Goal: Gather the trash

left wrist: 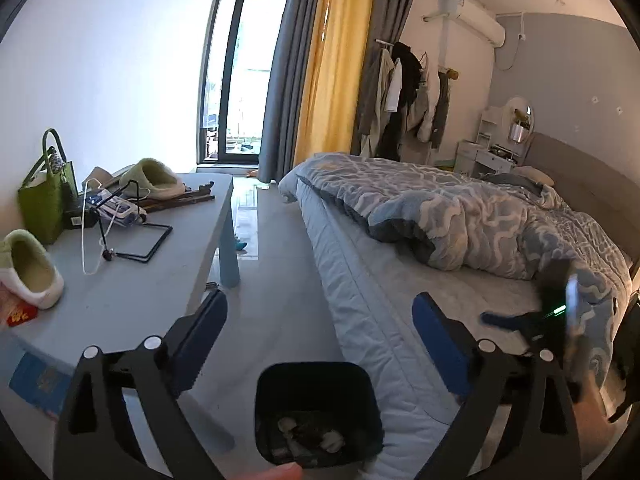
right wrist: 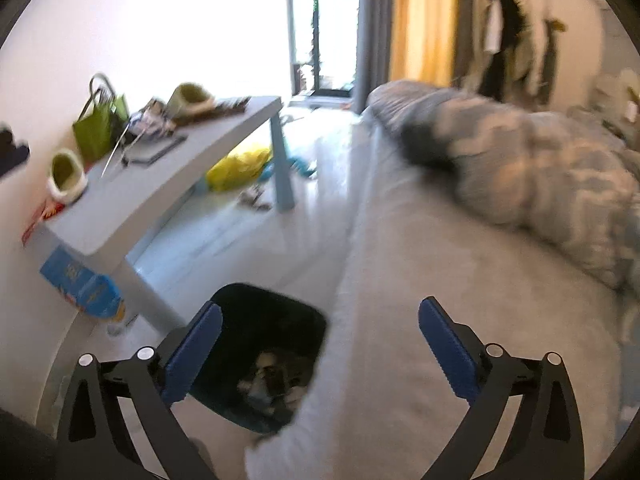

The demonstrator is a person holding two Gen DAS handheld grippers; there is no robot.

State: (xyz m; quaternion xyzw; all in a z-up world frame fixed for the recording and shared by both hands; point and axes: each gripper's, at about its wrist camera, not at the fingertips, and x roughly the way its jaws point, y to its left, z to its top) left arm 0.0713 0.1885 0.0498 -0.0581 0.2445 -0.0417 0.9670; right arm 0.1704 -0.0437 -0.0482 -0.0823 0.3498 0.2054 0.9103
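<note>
A dark trash bin (left wrist: 316, 412) with crumpled scraps inside stands on the floor between the grey table and the bed; it also shows in the right wrist view (right wrist: 260, 356), blurred. My left gripper (left wrist: 320, 316) is open and empty, held above the bin. My right gripper (right wrist: 320, 332) is open and empty over the bed's edge, just right of the bin. The right gripper also shows at the right of the left wrist view (left wrist: 532, 320). A yellow plastic bag (right wrist: 240, 166) and small scraps (right wrist: 254, 200) lie on the floor under the table.
The grey table (left wrist: 132, 292) holds two green slippers (left wrist: 28, 268), a green bag (left wrist: 44, 196), a cable and a black wire stand. A blue carton (right wrist: 80, 284) leans by the table leg. The bed (left wrist: 400, 288) with a rumpled duvet fills the right side.
</note>
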